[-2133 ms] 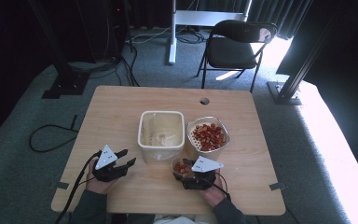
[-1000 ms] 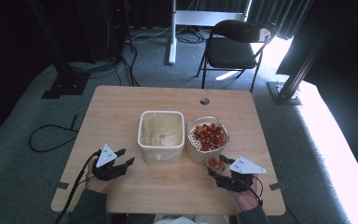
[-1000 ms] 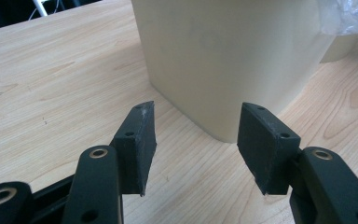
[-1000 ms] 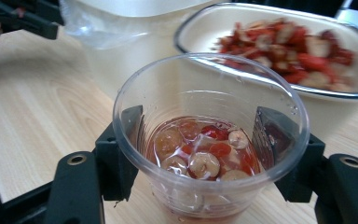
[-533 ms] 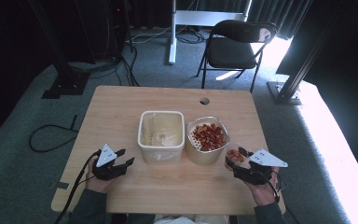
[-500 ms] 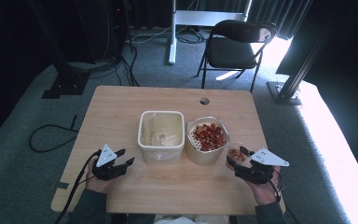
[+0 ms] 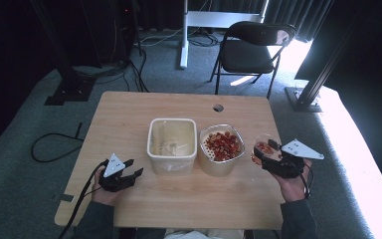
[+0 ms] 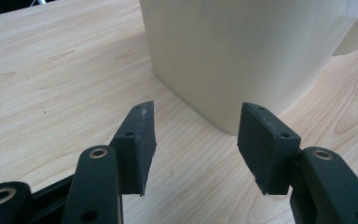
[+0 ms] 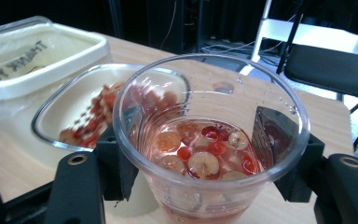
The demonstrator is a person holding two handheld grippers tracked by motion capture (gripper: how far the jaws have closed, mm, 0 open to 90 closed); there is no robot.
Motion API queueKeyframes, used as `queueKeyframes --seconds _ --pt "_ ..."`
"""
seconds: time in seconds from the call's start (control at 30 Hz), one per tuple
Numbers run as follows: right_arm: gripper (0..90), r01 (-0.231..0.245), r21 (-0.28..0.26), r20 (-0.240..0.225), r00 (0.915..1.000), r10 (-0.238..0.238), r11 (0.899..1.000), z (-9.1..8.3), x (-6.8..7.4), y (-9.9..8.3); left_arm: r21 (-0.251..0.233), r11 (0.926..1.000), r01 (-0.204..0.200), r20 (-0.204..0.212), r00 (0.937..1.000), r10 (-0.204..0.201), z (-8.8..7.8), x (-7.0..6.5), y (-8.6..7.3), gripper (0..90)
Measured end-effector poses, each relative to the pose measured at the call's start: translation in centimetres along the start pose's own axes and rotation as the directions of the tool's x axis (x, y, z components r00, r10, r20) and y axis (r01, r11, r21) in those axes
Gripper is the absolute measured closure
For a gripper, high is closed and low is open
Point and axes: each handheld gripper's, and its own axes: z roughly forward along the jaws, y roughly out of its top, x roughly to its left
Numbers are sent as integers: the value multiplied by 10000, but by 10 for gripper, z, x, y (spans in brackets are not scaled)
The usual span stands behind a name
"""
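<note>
Gleaming clear plastic cup (image 9: 209, 140) holds pale and red fruit pieces.

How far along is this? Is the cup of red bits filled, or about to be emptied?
Done: the clear cup already has some red and pale pieces in its bottom. In hand: the right tongs clamp it, lifted beside the bowl of red pieces. The left tongs wait open by the white tub. Left: I can't tell whether it gets tipped or set down.
</note>
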Motion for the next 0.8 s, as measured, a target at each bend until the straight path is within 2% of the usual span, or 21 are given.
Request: queueKeyframes --seconds 0.27,0.5,0.8 --pt "348 -223 -144 101 9997 225 9996 10 -6 16 67 10000 -15 11 10000 14 1 0 -1 473" --pt "348 -160 -67 114 9998 161 9998 17 -3 21 74 10000 -57 28 10000 57 1 -1 -1 473" --pt "348 209 177 340 9992 -215 9996 27 -1 31 136 9999 -68 33 10000 67 2 -2 -2 472"
